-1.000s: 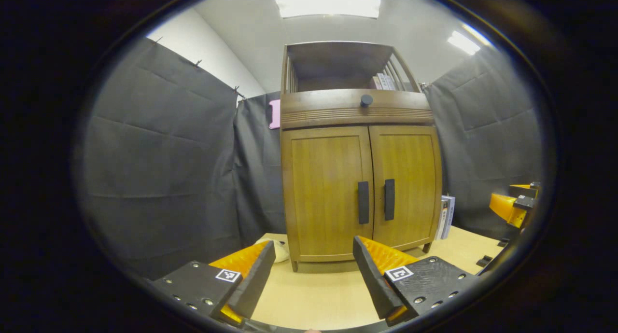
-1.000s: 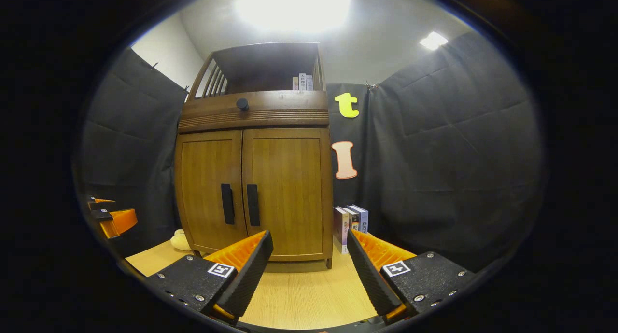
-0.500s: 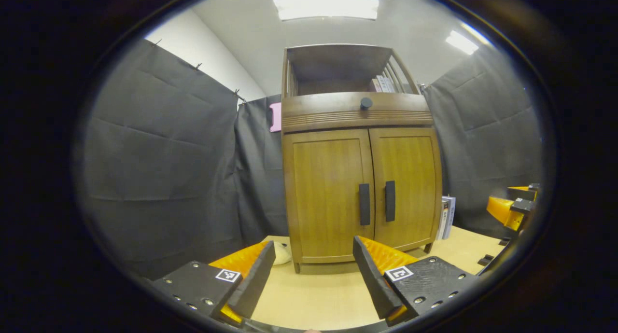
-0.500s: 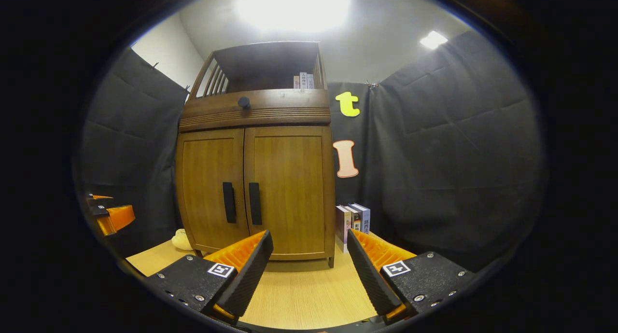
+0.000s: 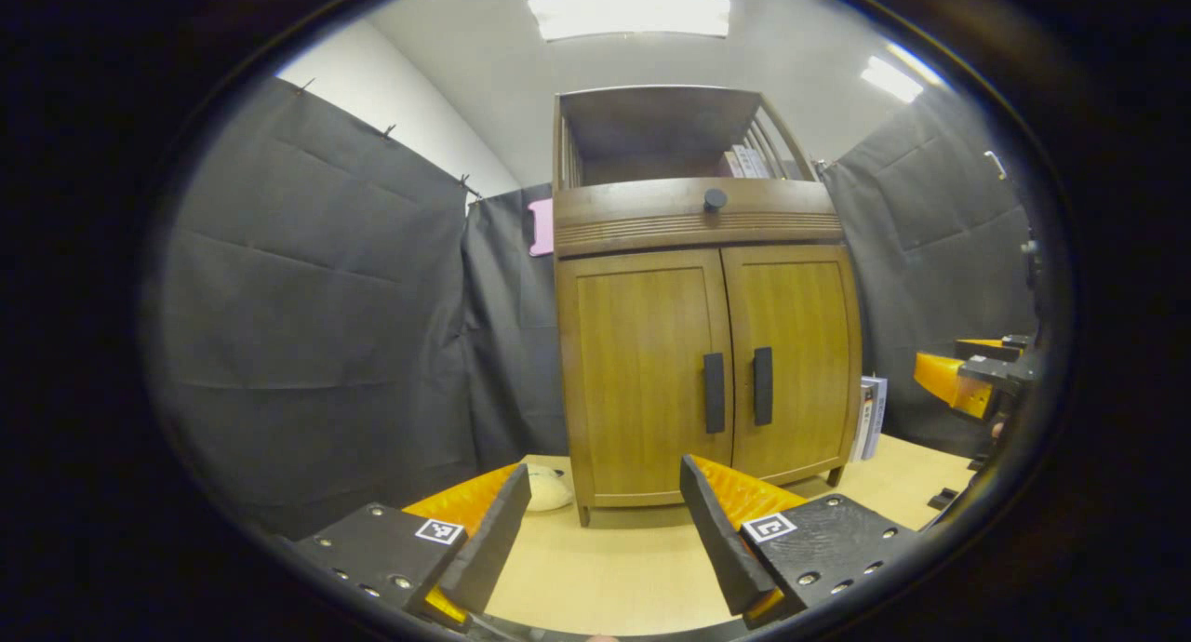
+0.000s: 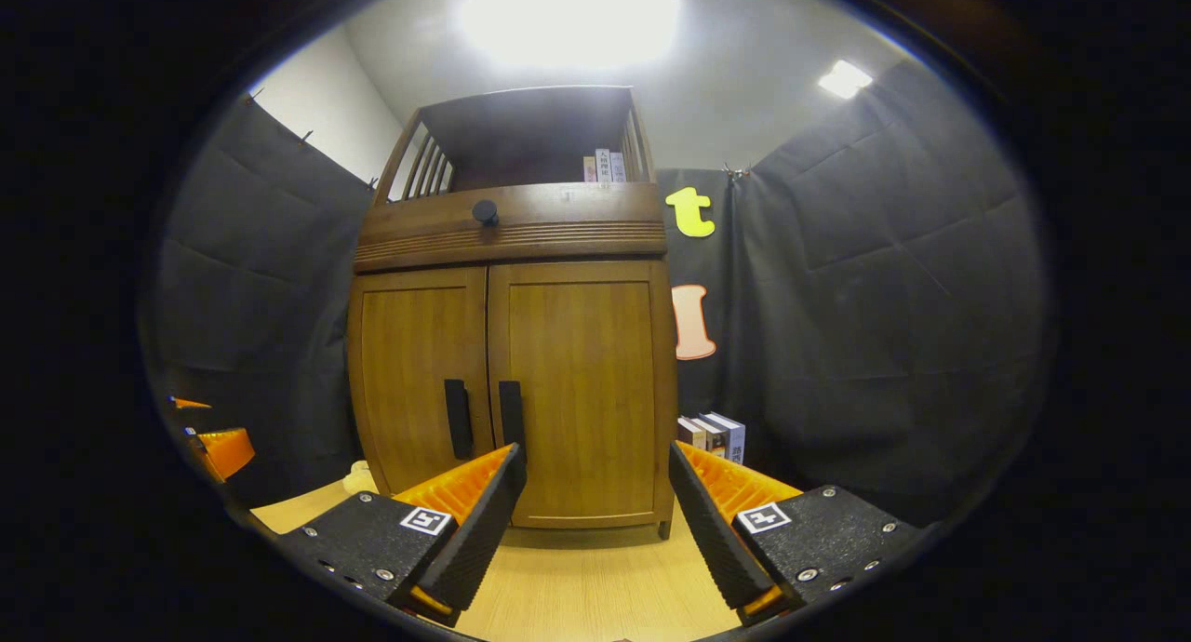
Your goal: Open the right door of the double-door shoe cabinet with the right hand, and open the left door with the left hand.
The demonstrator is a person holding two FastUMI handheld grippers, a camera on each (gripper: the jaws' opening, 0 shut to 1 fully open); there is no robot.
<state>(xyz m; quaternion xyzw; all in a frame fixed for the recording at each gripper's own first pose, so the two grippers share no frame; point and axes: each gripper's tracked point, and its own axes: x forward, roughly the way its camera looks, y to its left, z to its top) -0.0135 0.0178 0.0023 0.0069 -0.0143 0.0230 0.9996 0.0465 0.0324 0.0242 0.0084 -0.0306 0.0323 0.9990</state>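
The wooden shoe cabinet (image 5: 693,223) stands on the table with both doors closed. In the left gripper view its left door (image 5: 637,372) and right door (image 5: 800,354) carry dark vertical handles (image 5: 714,393) (image 5: 763,386) at the centre seam. My left gripper (image 5: 605,479) is open, well short of the doors, and the right gripper (image 5: 968,377) shows at the right edge. In the right gripper view the right door (image 6: 582,391) and its handle (image 6: 511,419) lie just beyond my open right gripper (image 6: 595,461). The left handle (image 6: 457,419) is beside it and the left gripper (image 6: 209,442) sits far left.
Books (image 6: 716,433) stand on the tabletop (image 5: 633,568) beside the cabinet's right side. A pale rounded object (image 5: 544,488) lies at the cabinet's left foot. A round knob (image 5: 715,199) sits on the drawer band above the doors. Black cloth walls surround the booth.
The right gripper has moved closer to the cabinet, which now looks larger and lower in its view. The left gripper has shifted slightly, so the cabinet sits further right. Doors stay closed.
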